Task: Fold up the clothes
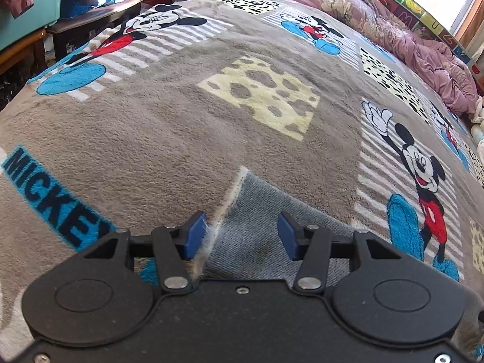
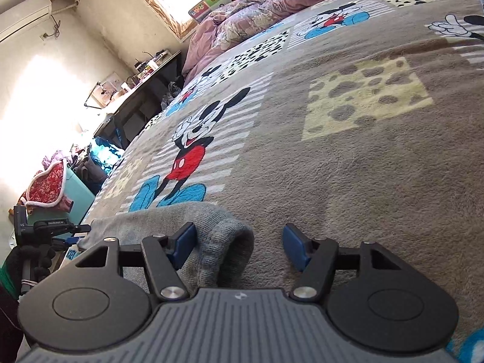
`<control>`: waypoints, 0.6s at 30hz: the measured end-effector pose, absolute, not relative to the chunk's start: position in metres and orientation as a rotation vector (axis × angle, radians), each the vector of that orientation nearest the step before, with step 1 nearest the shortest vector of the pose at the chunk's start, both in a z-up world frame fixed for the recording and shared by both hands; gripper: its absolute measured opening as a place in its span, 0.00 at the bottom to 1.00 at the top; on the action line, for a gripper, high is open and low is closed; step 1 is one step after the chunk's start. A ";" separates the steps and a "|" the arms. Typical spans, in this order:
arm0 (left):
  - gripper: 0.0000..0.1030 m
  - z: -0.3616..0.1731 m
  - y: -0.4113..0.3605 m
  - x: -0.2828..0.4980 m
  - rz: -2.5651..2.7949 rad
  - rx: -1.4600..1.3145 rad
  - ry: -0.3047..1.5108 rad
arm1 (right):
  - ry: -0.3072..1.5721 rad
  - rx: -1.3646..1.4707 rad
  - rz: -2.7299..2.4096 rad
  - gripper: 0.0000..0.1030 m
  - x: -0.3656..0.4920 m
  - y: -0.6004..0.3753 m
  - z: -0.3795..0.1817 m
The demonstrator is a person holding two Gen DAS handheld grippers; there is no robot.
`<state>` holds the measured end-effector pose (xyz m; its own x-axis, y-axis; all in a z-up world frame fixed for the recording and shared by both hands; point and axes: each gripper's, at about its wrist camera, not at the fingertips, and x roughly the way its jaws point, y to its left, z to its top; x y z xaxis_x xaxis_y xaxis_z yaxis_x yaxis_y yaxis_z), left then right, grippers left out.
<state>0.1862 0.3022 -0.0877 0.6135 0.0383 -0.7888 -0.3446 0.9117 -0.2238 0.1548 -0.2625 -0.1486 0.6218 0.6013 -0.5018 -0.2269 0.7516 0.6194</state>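
Left wrist view: the left gripper (image 1: 242, 233) sits low at the bottom centre of the frame with its blue pads wide apart, holding nothing. Between them lies one end of a grey knit garment (image 1: 260, 211), flat on the Mickey Mouse blanket (image 1: 151, 127). Its pale fuzzy edge (image 1: 225, 205) brushes the left-hand pad and runs up from there towards the frame's centre, so the visible piece points away from the camera. A crumpled pink quilt (image 1: 393, 21) lies along the upper right.

Right wrist view: the right gripper (image 2: 239, 246) is likewise spread wide and empty at the bottom centre. The grey knit garment (image 2: 169, 220) stretches across the lower left, its long axis roughly left to right; its rounded folded end (image 2: 230, 242) lies between the pads, touching the left-hand one. At the far left edge, the left gripper (image 2: 72, 236) is seen side-on, near the garment's other end.
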 end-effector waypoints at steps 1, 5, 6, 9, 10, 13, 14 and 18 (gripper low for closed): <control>0.32 -0.088 0.299 0.188 0.231 -0.350 0.891 | 0.761 0.549 0.520 0.35 0.155 -0.262 -0.148; 0.13 -0.085 0.290 0.193 0.210 -0.285 0.885 | 0.715 0.545 0.540 0.30 0.150 -0.258 -0.143; 0.11 -0.083 0.288 0.193 0.203 -0.267 0.875 | 0.697 0.545 0.537 0.29 0.148 -0.258 -0.141; 0.10 -0.072 0.282 0.192 0.174 -0.241 0.829 | 0.644 0.527 0.536 0.28 0.139 -0.259 -0.131; 0.10 -0.067 0.281 0.191 0.158 -0.238 0.799 | 0.624 0.517 0.538 0.28 0.136 -0.259 -0.128; 0.10 -0.049 0.276 0.187 0.099 -0.227 0.688 | 0.556 0.480 0.537 0.27 0.127 -0.258 -0.118; 0.10 -0.043 0.275 0.186 0.086 -0.226 0.661 | 0.532 0.468 0.535 0.27 0.124 -0.258 -0.115; 0.10 -0.023 0.274 0.185 0.038 -0.266 0.525 | 0.460 0.434 0.524 0.27 0.116 -0.258 -0.108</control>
<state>0.1845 0.2743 -0.0227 0.8653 -0.0323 -0.5003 -0.1033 0.9650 -0.2409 0.1156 -0.2581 -0.1076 0.7702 0.5612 -0.3030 -0.3725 0.7815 0.5004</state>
